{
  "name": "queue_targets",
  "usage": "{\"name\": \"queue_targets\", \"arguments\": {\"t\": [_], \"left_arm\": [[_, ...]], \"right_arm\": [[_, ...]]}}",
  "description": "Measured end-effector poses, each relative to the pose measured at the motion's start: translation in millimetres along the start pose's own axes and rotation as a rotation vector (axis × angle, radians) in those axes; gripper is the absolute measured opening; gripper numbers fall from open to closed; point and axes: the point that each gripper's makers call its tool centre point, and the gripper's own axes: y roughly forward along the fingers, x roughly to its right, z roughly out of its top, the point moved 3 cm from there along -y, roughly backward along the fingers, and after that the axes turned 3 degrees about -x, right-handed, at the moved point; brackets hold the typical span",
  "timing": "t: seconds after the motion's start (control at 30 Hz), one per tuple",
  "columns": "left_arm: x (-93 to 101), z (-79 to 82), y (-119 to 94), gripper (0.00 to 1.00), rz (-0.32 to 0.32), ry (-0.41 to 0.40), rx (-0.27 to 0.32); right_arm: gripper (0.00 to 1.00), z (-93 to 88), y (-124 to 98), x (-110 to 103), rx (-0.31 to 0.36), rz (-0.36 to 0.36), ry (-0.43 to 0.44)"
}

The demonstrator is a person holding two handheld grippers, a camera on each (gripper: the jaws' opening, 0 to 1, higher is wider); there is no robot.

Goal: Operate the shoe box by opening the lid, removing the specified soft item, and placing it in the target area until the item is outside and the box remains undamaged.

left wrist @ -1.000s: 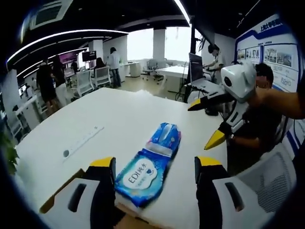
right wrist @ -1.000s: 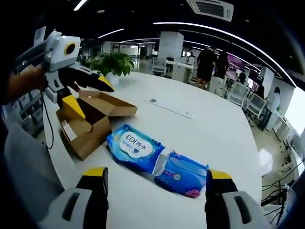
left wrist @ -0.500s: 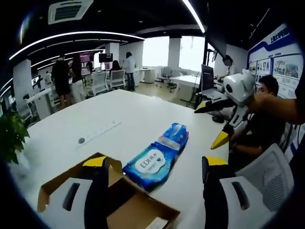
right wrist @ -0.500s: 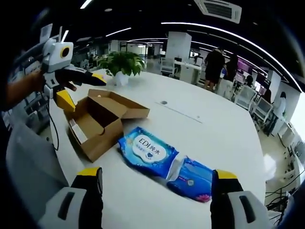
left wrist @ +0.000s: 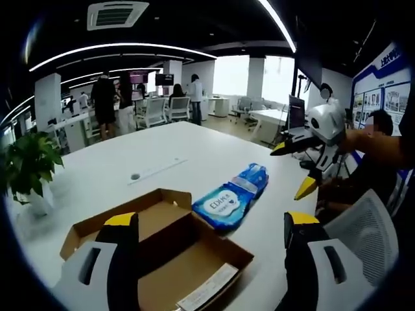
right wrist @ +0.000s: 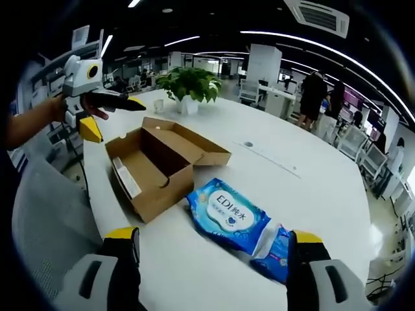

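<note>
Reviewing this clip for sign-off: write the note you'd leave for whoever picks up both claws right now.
Left claw: open, empty, above the shoe box.
Right claw: open, empty, facing the wipes pack.
Box stands on the white table, lid folded back, interior looks empty, no damage visible.
Two blue soft packs lie end to end on the table beside the box: the wipes pack and a darker pack.
Done: lid opened, soft items outside.
Left: confirm the packs sit in the target area; no marked area is visible.
</note>
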Motion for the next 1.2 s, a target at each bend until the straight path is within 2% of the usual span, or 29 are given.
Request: {"name": "queue_targets", "arguments": {"t": [0.2, 0.4, 0.57, 0.8, 1.07, 1.2], "left_arm": [[-5.3, -9.0, -22, 1.0, 0.041, -0.017, 0.032], [-2.6, -23.5, -46, 1.0, 0.071, -0.025, 0.043], [-3.2, -38.2, -62, 1.0, 0.098, -0.01, 0.029], [-4.6, -50.0, -83, 1.0, 0.134, -0.002, 0.041], [0.7, -75.2, -100, 1.0, 0.161, -0.015, 0.014], [0.9, -83.7, -108, 1.0, 0.18, -0.029, 0.019]], "right_arm": [[0.93, 12.2, 7, -15, 0.008, 0.047, -0.058], [0.9, 22.1, 17, -32, -0.003, 0.114, -0.12], [0.89, 31.2, 25, -43, 0.005, 0.162, -0.161], [0.85, 45.7, 39, -57, 0.017, 0.246, -0.21], [0.8, 58.4, 60, -74, -0.002, 0.342, -0.3], [0.78, 64.8, 71, -82, -0.012, 0.383, -0.345]]}}
